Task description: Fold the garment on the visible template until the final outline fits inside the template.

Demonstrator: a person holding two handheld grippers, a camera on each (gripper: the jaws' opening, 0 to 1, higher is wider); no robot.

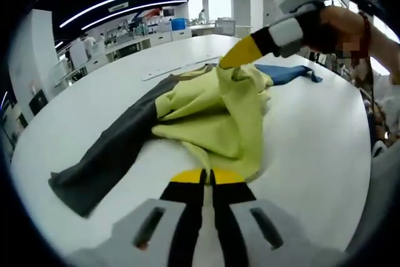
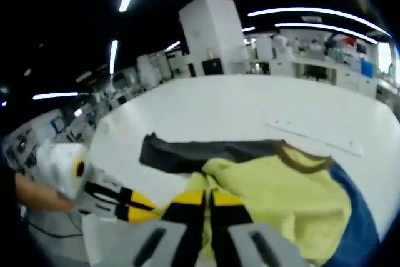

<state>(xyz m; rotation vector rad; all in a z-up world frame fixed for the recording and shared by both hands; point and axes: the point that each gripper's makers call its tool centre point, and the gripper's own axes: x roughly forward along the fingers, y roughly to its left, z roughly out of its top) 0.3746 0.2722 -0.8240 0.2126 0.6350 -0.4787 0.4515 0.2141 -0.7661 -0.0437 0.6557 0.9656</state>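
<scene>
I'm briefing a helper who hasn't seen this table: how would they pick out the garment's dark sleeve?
On the white table lies a crumpled garment, mostly yellow. From its yellow body one long dark grey sleeve stretches flat across the tabletop. The opposite sleeve is blue, so grey marks it.

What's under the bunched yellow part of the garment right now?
Under the yellow fabric body, the dark grey sleeve and blue sleeve emerge at opposite sides on the white table. Whatever lies beneath the bunch is covered.
</scene>
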